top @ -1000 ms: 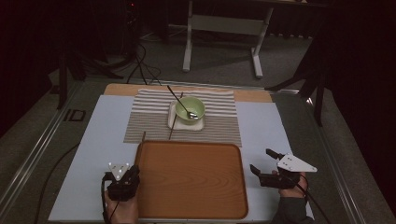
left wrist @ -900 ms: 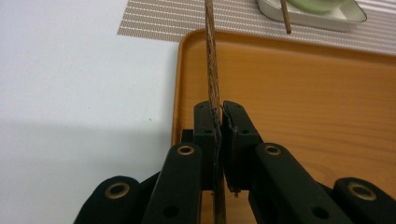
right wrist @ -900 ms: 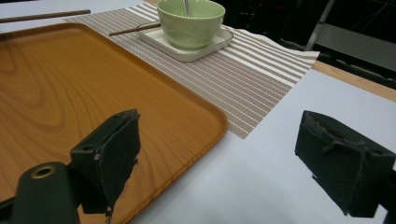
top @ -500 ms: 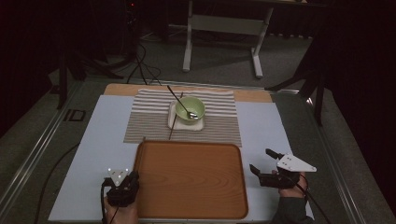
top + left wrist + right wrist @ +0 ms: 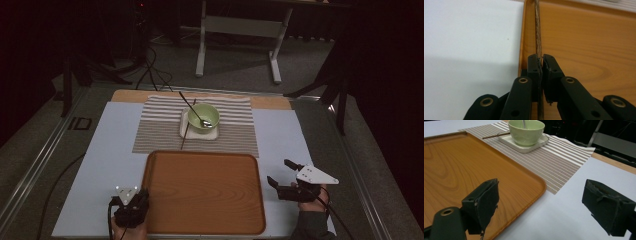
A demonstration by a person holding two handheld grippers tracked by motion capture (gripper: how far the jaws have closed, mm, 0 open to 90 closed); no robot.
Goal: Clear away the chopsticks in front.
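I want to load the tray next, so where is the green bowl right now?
In the high view the green bowl sits on a white dish on the striped mat, just beyond the tray.

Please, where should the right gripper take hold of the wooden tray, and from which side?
Grip the tray by its raised right rim, coming from the right, one jaw inside and one outside. The tray lies flat, so this thin upturned rim is the likely hold; the left gripper is shut on the left rim, and the open right gripper could mirror it.
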